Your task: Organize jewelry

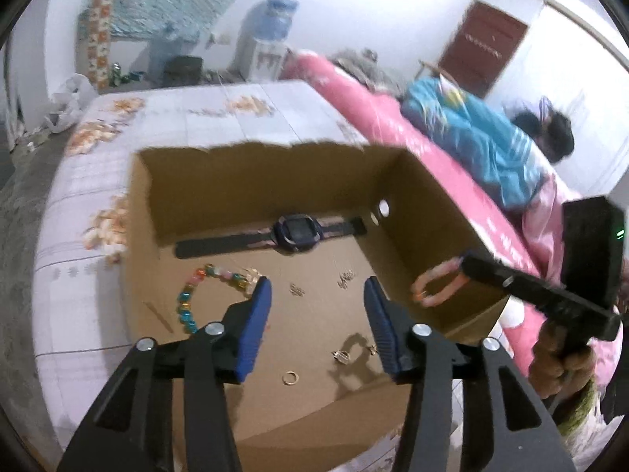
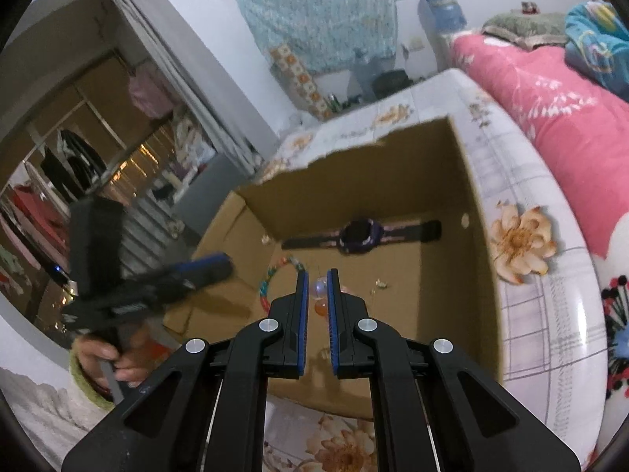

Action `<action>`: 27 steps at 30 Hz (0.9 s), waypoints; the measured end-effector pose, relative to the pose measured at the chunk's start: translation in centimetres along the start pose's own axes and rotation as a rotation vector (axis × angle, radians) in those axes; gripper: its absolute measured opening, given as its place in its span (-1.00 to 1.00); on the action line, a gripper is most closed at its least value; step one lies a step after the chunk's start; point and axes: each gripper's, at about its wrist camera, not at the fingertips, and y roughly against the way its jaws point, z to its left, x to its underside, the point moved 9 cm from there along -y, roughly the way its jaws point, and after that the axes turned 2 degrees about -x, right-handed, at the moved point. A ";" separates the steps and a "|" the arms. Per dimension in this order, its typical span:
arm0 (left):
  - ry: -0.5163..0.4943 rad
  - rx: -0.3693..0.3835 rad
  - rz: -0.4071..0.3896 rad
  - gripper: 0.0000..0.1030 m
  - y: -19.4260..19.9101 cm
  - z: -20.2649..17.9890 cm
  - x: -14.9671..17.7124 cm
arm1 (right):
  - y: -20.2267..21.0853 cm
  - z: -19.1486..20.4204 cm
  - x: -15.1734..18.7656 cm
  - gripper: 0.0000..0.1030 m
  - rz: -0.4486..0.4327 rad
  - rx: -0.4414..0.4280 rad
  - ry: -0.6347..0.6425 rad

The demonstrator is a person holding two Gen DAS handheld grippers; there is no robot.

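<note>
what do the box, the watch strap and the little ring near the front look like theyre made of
Box: matte brown corrugated cardboard, judging by its ragged torn top edge. Watch strap: dark, dull and lying flat, probably rubber or silicone. Small ring: thin gold-coloured hoop with a slight shine, likely metal, too small to be sure.

nothing here can i read. the dark red door (image 1: 482, 45) across the room carries a line of pale marks, too blurred to make out. the pink quilt (image 1: 507, 244) beside the cardboard box (image 1: 428, 212) shows a few white marks that may be letters, but i cannot tell them. the watch (image 1: 297, 232) in the box has a dark, blank face. the side of my left claw (image 2: 129, 308), seen from my right, bears a small pale label, smeared beyond reading.
</note>
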 end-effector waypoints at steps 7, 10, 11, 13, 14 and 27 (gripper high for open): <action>0.016 -0.039 -0.067 0.25 3.2 1.6 0.6 | 0.3 -0.7 -0.1 -0.69 -0.006 0.193 0.066; 0.011 -0.065 -0.082 0.37 4.1 2.1 0.9 | 1.2 -0.9 -0.1 -0.68 -0.027 0.235 0.079; 0.011 -0.071 -0.091 0.41 4.5 2.3 1.0 | 1.7 -1.0 -0.1 -0.67 -0.039 0.255 0.086; 0.017 -0.079 -0.106 0.49 5.2 2.8 1.2 | 3.0 -1.5 -0.2 -0.58 -0.071 0.305 0.095; 0.023 -0.088 -0.114 0.54 5.6 3.1 1.3 | 3.7 -1.9 -0.3 -0.43 -0.091 0.329 0.093; 0.204 0.033 0.055 0.71 2.4 4.7 6.2 | 2.9 -6.0 1.9 0.09 0.024 0.208 -0.135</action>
